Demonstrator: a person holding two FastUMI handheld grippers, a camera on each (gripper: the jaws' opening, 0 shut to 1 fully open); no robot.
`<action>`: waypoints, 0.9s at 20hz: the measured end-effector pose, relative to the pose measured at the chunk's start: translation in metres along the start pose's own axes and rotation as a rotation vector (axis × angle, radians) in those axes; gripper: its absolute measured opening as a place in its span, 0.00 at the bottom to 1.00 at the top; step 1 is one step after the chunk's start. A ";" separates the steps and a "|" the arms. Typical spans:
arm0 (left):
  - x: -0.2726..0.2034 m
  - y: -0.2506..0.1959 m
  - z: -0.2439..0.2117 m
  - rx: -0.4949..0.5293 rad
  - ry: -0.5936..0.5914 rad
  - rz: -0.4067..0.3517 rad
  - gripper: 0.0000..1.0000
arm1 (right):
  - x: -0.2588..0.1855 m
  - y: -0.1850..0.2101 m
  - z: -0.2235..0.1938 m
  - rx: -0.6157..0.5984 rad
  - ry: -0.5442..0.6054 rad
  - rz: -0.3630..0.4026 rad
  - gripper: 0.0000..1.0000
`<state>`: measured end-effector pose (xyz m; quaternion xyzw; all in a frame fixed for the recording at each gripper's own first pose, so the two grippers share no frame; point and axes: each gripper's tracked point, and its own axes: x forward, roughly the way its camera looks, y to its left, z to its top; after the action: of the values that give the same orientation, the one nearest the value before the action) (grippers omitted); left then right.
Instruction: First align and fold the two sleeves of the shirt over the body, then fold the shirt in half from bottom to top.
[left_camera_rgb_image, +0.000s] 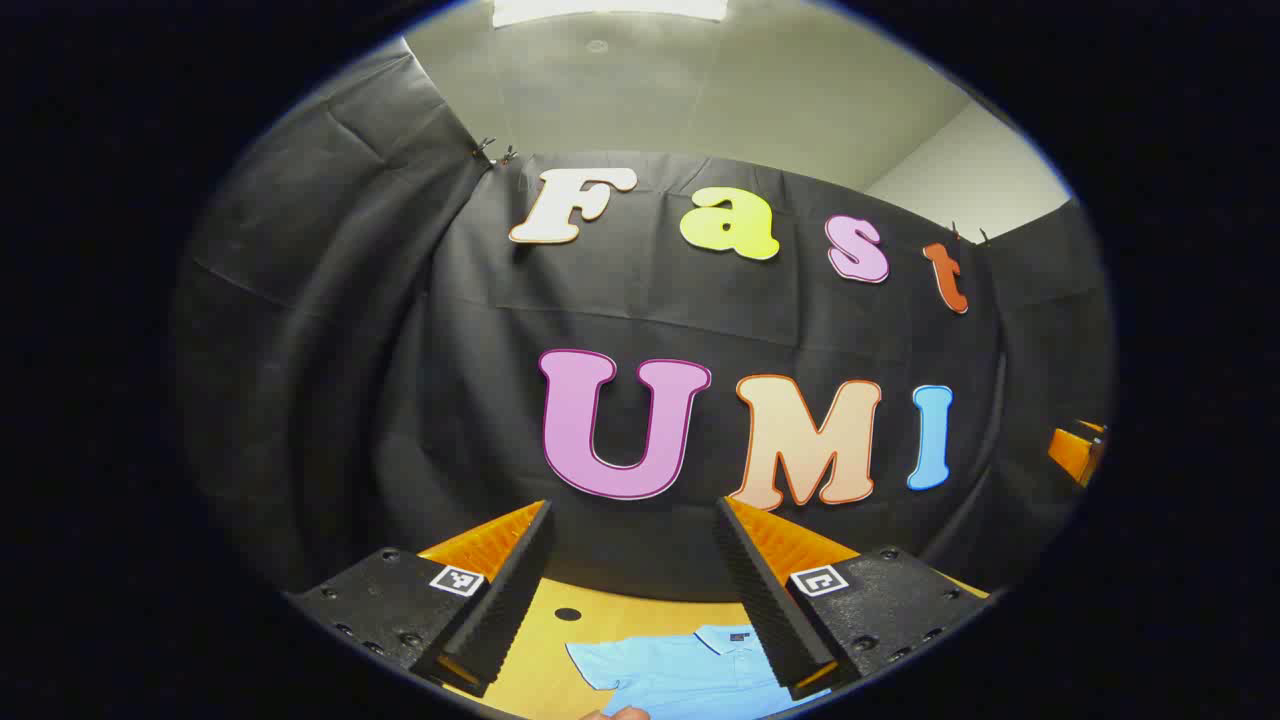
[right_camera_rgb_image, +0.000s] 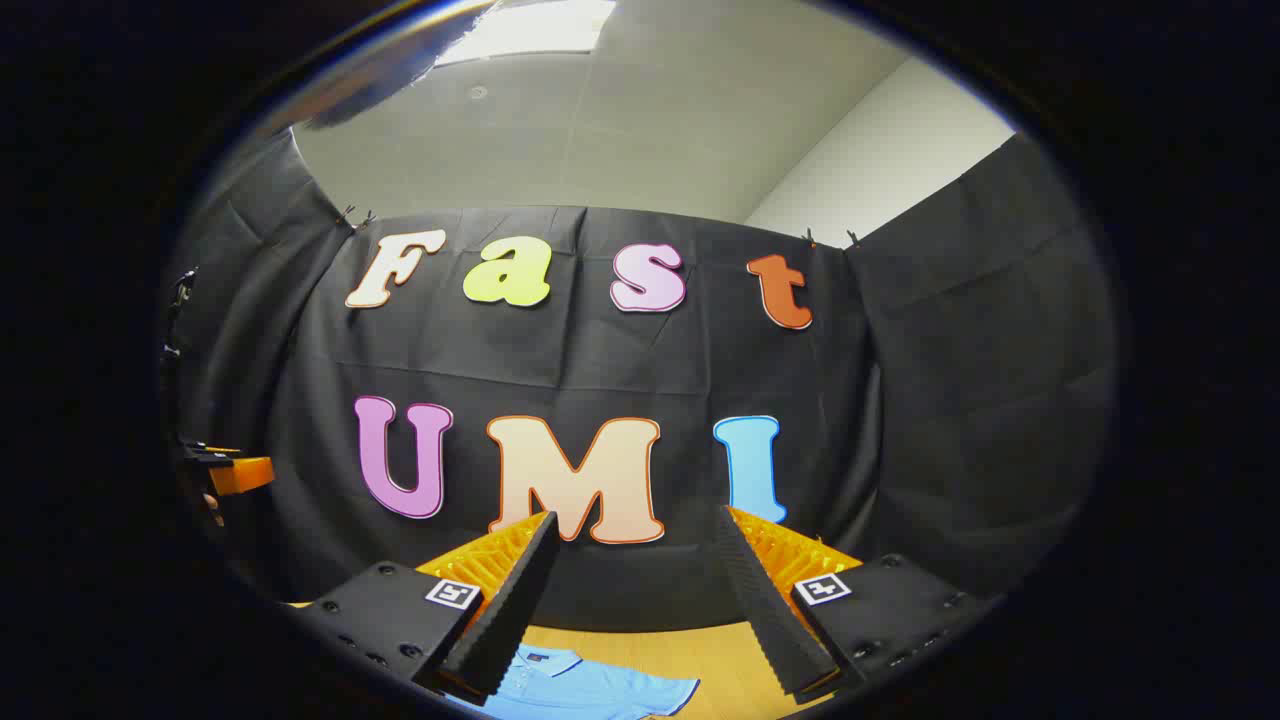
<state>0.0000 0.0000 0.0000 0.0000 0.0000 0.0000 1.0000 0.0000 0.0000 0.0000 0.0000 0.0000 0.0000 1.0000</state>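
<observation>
A light blue polo shirt (left_camera_rgb_image: 685, 670) lies flat on the wooden table (left_camera_rgb_image: 600, 615), collar toward the far wall, one short sleeve spread to the left. My left gripper (left_camera_rgb_image: 632, 520) is held well above it, open, with nothing between its fingers. In the right gripper view the same shirt (right_camera_rgb_image: 580, 690) shows low in the frame with a sleeve reaching right. My right gripper (right_camera_rgb_image: 635, 530) also hangs above the table, open and empty. The other gripper (right_camera_rgb_image: 235, 470) shows at the far left edge of that view, and at the right edge of the left gripper view as well (left_camera_rgb_image: 1078, 450).
The booth's black cloth wall (left_camera_rgb_image: 640, 320) rises just behind the table's far edge. A small dark hole (left_camera_rgb_image: 567, 613) marks the tabletop beyond the shirt. A fingertip (left_camera_rgb_image: 615, 713) shows at the bottom edge of the left gripper view, by the shirt.
</observation>
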 end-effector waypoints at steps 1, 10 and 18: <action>0.000 0.002 -0.001 0.001 0.001 0.002 0.93 | 0.000 0.001 0.000 0.003 0.000 0.000 1.00; -0.009 0.017 0.004 0.012 -0.010 0.010 0.93 | -0.005 0.023 -0.001 -0.011 0.015 0.013 0.98; -0.015 0.034 -0.001 0.034 -0.002 0.002 0.94 | -0.012 0.042 -0.014 -0.016 0.053 0.002 0.98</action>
<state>-0.0147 0.0338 -0.0008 0.0170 -0.0009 0.0010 0.9999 -0.0115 0.0417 -0.0139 -0.0080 0.0263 0.0008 0.9996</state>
